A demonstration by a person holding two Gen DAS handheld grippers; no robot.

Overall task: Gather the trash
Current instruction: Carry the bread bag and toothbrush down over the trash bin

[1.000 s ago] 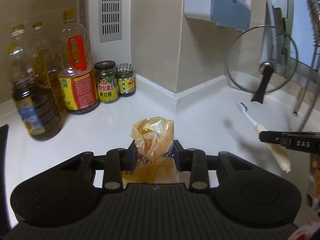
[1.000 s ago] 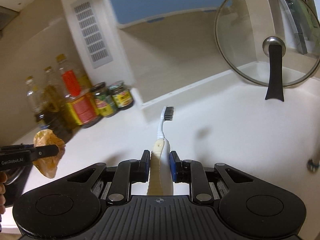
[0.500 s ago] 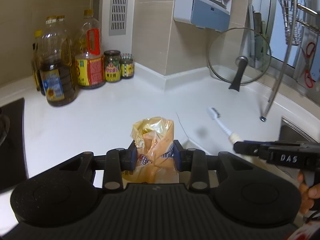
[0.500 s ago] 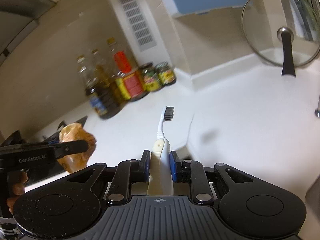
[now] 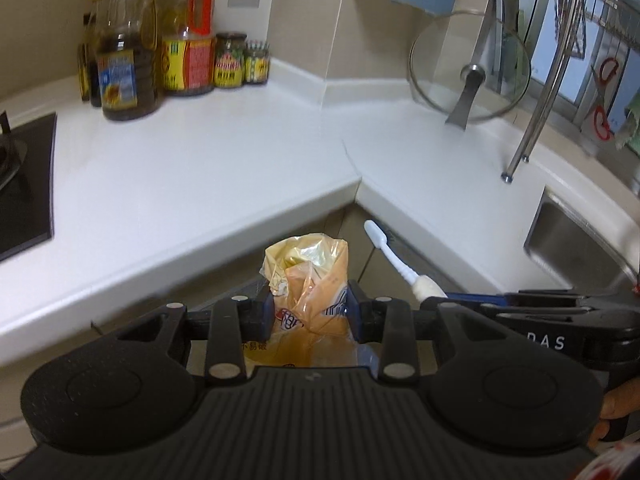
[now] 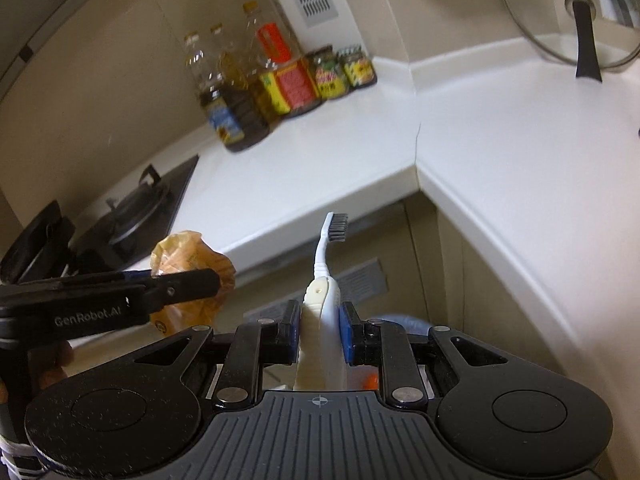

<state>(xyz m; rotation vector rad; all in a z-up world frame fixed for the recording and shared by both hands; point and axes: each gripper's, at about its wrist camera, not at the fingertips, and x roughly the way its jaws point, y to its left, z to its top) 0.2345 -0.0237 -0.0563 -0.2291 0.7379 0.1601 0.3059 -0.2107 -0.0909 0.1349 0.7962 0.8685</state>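
Left gripper clamping crumpled orange plastic bag, bunched between pads so it is not slipping; right gripper pinching toothbrush by thick handle, bristles pointing forward. Both trash items hanging past counter inner corner, over floor, apparently heading binward. Earlier frames: both were over counter surface; now grippers are pulling back off its front edge, grips unchanged

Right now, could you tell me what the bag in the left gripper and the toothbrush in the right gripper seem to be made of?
The bag looks like thin, glossy yellow-orange plastic film: crinkled, translucent, printed. The toothbrush looks like smooth white hard plastic with a cream, possibly rubbery, grip inset and dark bristles.
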